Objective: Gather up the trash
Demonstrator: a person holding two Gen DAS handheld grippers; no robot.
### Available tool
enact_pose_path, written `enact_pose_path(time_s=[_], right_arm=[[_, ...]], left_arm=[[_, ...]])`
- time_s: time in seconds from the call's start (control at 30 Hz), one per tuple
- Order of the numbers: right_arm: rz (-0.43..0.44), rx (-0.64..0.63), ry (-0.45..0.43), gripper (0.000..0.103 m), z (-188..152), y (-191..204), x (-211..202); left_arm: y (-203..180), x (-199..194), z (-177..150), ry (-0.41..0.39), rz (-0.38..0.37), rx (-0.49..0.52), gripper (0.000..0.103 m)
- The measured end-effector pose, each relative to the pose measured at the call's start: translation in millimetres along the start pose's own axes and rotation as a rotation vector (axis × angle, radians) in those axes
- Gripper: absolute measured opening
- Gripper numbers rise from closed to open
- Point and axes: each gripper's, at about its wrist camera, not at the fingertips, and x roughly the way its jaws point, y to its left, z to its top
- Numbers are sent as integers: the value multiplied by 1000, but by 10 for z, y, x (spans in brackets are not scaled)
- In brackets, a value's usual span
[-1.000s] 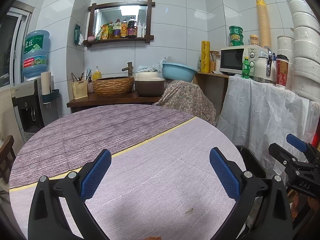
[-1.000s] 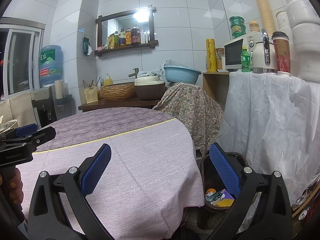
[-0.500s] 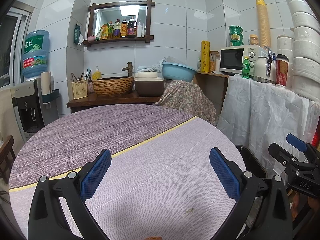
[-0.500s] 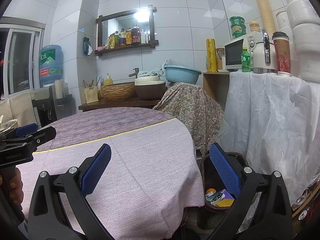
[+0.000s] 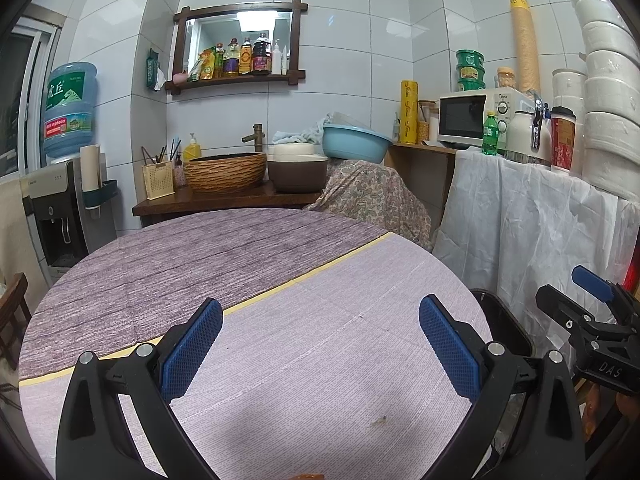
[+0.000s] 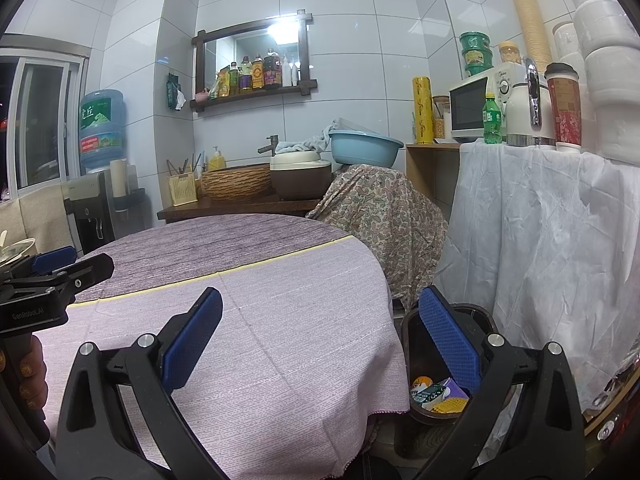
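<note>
left gripper fingers wide apart, right gripper likewise, both empty

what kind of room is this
Most likely a small home kitchen or dining corner. A round table with a cloth fills the middle, a microwave sits on a side shelf, and a water dispenser and basin tap stand against the tiled wall.

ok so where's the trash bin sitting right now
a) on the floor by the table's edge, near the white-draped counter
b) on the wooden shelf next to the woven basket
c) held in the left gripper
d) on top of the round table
a: the right wrist view shows the trash bin standing low beside the round table, with wrappers inside it, next to the white-draped counter.
</note>
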Motion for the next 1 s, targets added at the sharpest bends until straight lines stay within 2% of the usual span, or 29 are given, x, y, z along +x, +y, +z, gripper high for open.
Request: enact_pose_path(time_s=[1.0], right_arm=[[2,1,1,97,3,-2,-13]], left_arm=[[45,-11,13,0,-2,5,98]])
